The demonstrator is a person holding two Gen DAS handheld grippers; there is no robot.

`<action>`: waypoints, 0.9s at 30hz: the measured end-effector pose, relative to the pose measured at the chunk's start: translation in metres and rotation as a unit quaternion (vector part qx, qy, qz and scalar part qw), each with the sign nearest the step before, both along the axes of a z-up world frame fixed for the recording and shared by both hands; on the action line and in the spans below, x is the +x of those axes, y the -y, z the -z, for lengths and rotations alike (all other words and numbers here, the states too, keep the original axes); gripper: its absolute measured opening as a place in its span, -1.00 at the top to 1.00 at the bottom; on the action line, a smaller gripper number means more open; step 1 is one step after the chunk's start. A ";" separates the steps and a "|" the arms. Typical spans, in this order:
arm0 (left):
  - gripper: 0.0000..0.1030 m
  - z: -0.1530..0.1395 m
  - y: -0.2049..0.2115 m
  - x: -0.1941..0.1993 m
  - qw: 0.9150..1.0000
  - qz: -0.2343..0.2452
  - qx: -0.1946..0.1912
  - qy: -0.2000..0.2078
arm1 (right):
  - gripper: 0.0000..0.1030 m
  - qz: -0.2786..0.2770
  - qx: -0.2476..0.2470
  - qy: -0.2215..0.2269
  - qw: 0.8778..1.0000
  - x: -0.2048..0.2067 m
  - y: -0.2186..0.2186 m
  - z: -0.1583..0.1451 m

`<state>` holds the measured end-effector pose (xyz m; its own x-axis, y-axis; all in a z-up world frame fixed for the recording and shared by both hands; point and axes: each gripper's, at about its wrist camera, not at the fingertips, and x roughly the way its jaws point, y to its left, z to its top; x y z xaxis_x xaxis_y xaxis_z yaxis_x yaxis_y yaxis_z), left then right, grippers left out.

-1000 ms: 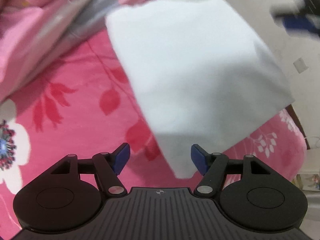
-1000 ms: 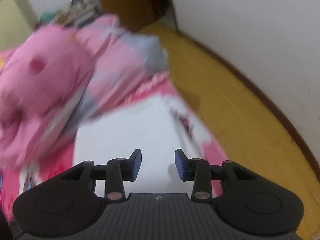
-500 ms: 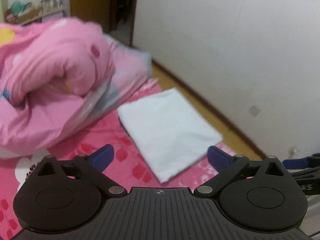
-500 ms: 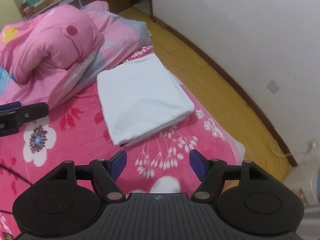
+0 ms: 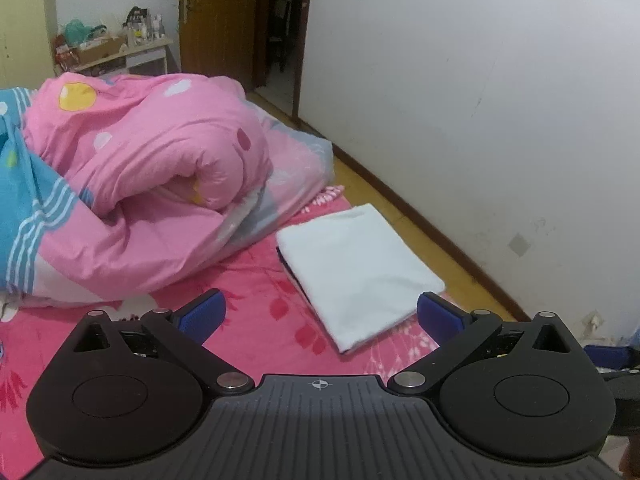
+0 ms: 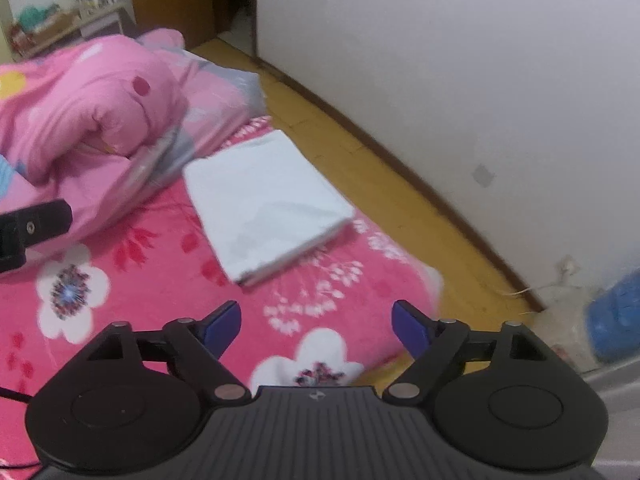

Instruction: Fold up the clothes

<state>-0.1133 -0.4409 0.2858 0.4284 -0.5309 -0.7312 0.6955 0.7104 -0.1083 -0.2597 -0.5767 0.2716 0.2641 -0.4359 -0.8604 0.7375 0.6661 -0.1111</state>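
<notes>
A folded white garment (image 5: 356, 268) lies flat as a rectangle on the pink floral bed cover (image 5: 248, 320), near the bed's wall-side edge. My left gripper (image 5: 320, 314) hangs well above and back from it, jaws wide apart with nothing between them. In the right wrist view the same white garment (image 6: 264, 204) lies farther ahead, beyond the right gripper (image 6: 318, 326). The right jaws are still opening and hold nothing. Part of the left gripper's black body (image 6: 32, 228) shows at the left edge of that view.
A bunched pink and blue quilt (image 5: 132, 184) fills the bed left of the garment. A strip of wooden floor (image 6: 384, 184) runs between the bed and the white wall (image 5: 480, 100). A blue object (image 6: 616, 316) stands on the floor at right. A doorway (image 5: 280, 28) lies beyond.
Both grippers let go of the white garment, opened wide and drew up and back. The garment now lies folded on the bed, small and distant in both views.
</notes>
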 end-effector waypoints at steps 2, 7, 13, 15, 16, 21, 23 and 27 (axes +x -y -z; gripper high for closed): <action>-0.99 0.000 0.000 -0.005 1.000 0.000 0.008 -0.014 | -0.84 0.008 -0.017 -0.008 1.000 -0.007 -0.008 -0.003; -0.97 0.005 -0.002 -0.017 0.999 -0.017 0.025 -0.034 | -0.92 0.021 -0.040 -0.015 0.999 -0.015 -0.020 -0.005; -0.97 0.008 -0.009 -0.025 0.998 -0.029 0.015 -0.054 | -0.99 0.029 -0.032 -0.023 0.999 -0.023 -0.023 -0.002; -0.97 0.009 -0.008 -0.029 0.998 -0.022 0.023 -0.046 | -0.99 0.035 -0.022 -0.020 0.999 -0.027 -0.023 0.000; -0.97 0.009 -0.008 -0.031 0.999 -0.019 0.026 -0.041 | -0.99 0.038 -0.024 -0.019 0.999 -0.029 -0.023 0.001; -0.97 0.011 -0.006 -0.036 0.998 -0.016 0.034 -0.045 | -0.99 0.041 -0.052 -0.023 0.998 -0.032 -0.028 0.002; -0.97 0.010 -0.006 -0.038 0.998 -0.023 0.034 -0.043 | -0.99 0.040 -0.051 -0.023 0.998 -0.032 -0.028 0.003; -0.97 0.010 -0.003 -0.043 0.998 -0.023 0.041 -0.036 | -0.99 0.039 -0.049 -0.022 0.998 -0.033 -0.028 0.004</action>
<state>-0.1559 -0.4382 0.2760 0.3958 -0.4490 -0.8011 0.6542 0.7500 -0.0972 -0.2931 -0.5483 0.2676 0.1884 -0.5360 -0.8229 0.7793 0.5915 -0.2068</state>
